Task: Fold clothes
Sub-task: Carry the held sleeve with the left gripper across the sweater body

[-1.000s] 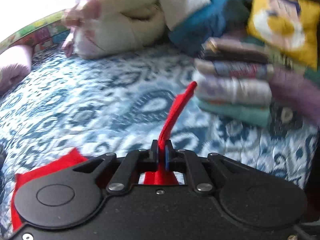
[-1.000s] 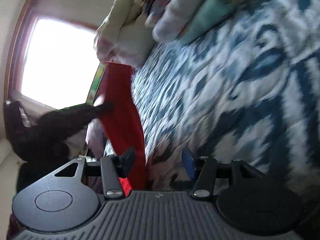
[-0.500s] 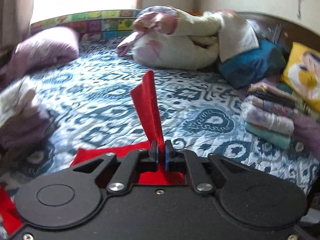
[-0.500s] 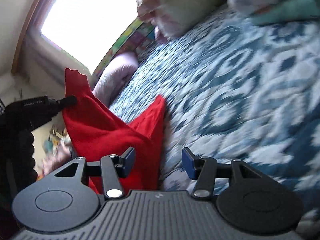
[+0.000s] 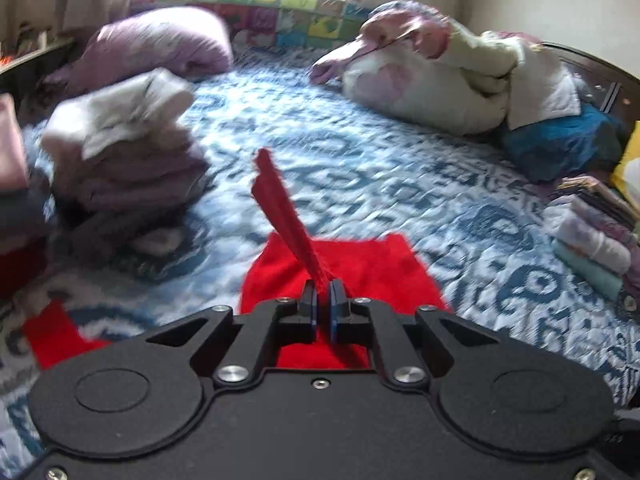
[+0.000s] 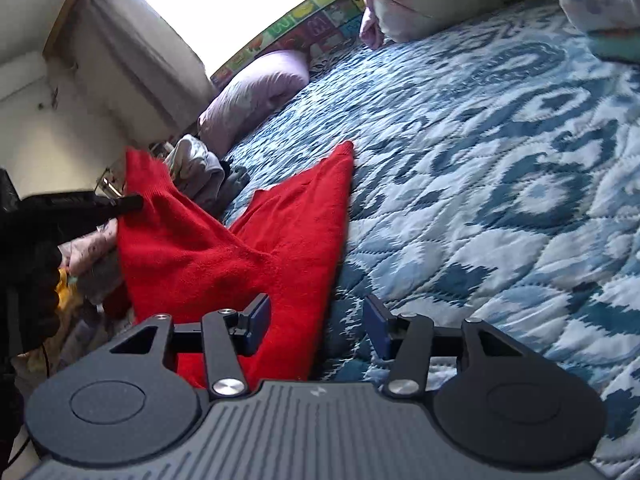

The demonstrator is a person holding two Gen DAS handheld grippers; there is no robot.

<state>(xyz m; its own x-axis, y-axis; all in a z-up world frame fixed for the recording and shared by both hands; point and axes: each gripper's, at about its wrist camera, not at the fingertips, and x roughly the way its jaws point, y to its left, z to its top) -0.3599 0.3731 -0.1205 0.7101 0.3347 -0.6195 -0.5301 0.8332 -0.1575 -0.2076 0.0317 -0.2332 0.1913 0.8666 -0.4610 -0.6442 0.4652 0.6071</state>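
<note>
A red garment (image 5: 360, 268) lies partly on the blue patterned bedspread (image 5: 400, 184). My left gripper (image 5: 323, 304) is shut on an edge of it, and a strip of the cloth stands up from the jaws. In the right wrist view the red garment (image 6: 248, 248) hangs from the left gripper (image 6: 132, 202) at the left and drapes down to the bed. My right gripper (image 6: 316, 328) is open, its left finger against the red cloth and its right finger over the bedspread.
A stack of folded clothes (image 5: 124, 148) sits at the left, another folded stack (image 5: 592, 236) at the right. A bundled quilt (image 5: 436, 76), a purple pillow (image 5: 160, 48) and a teal blanket (image 5: 560, 144) lie at the far side.
Both views have swung left across the bed. The left gripper has kept hold of the red garment, which now spreads wider on the bedspread. The right gripper stays open.
</note>
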